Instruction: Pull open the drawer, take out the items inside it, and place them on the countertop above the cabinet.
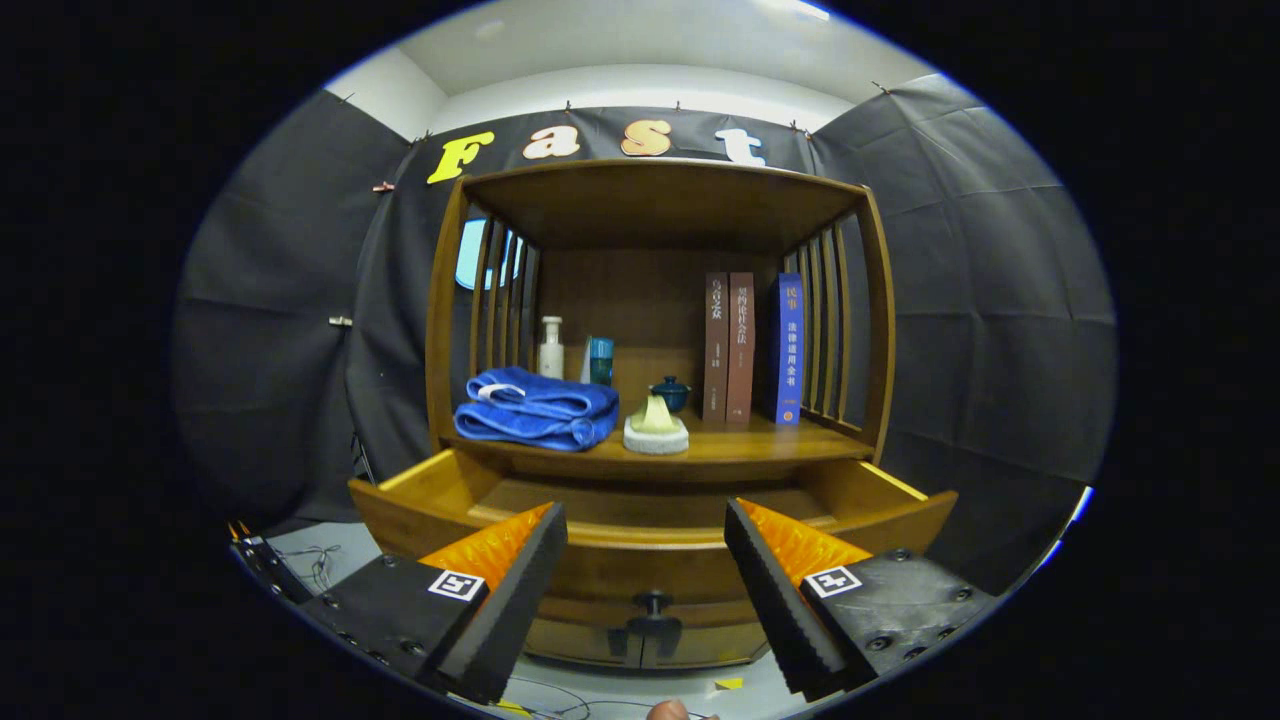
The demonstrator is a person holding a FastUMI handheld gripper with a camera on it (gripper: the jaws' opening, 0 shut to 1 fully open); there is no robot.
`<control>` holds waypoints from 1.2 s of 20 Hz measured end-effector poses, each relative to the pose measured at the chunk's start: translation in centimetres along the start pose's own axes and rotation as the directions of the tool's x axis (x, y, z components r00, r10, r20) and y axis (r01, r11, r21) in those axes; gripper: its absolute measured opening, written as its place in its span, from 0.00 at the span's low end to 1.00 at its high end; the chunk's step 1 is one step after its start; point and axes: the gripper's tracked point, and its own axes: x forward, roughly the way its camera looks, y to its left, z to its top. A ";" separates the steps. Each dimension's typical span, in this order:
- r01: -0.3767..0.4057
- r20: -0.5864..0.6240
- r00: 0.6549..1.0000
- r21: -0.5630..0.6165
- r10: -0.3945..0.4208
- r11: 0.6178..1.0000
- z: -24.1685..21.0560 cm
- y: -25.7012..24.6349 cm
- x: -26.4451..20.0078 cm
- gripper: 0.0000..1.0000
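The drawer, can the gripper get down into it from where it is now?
Probably yes. The drawer is pulled out, its top uncovered, and the gripper is open with its fingers spread just in front of the drawer front, the knob between them. The countertop overhangs only the back.

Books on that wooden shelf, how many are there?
3, all upright on the countertop, beyond the open gripper: two brown books touching, and a blue book beside them near the side slats. None looks hidden.
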 end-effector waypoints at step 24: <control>0.032 -0.074 0.997 0.075 -0.027 0.997 -6.7 -0.1 5.5 1.00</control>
